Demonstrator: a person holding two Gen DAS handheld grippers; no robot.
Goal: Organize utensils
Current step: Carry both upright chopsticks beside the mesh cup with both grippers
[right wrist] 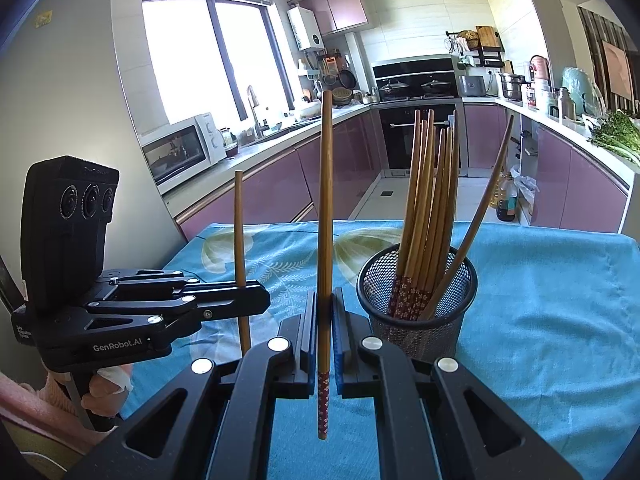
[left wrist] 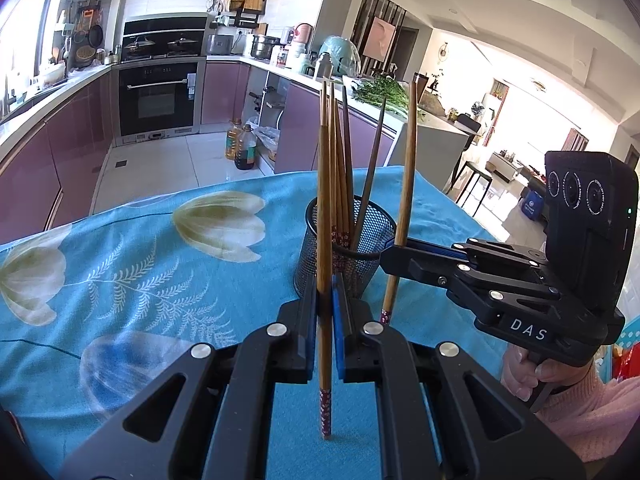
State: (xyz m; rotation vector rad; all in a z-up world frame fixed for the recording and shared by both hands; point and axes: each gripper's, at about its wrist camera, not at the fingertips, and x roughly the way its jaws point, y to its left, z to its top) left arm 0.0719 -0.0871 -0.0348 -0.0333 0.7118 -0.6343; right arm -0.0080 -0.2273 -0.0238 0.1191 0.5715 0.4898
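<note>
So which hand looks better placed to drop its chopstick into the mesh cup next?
Probably the right. The right tool holds its chopstick upright right beside the mesh cup's rim; the left tool grips its chopstick nearer the person.

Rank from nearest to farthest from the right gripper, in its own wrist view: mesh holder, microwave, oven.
From the right gripper:
1. Mesh holder, just right of the fingers on the blue cloth.
2. Microwave, on the left counter.
3. Oven, against the far wall.

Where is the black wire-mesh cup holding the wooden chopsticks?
The black wire-mesh cup stands on the blue flowered tablecloth, right of centre in the right wrist view, just beyond the right gripper; in the left wrist view it sits between both grippers.
</note>
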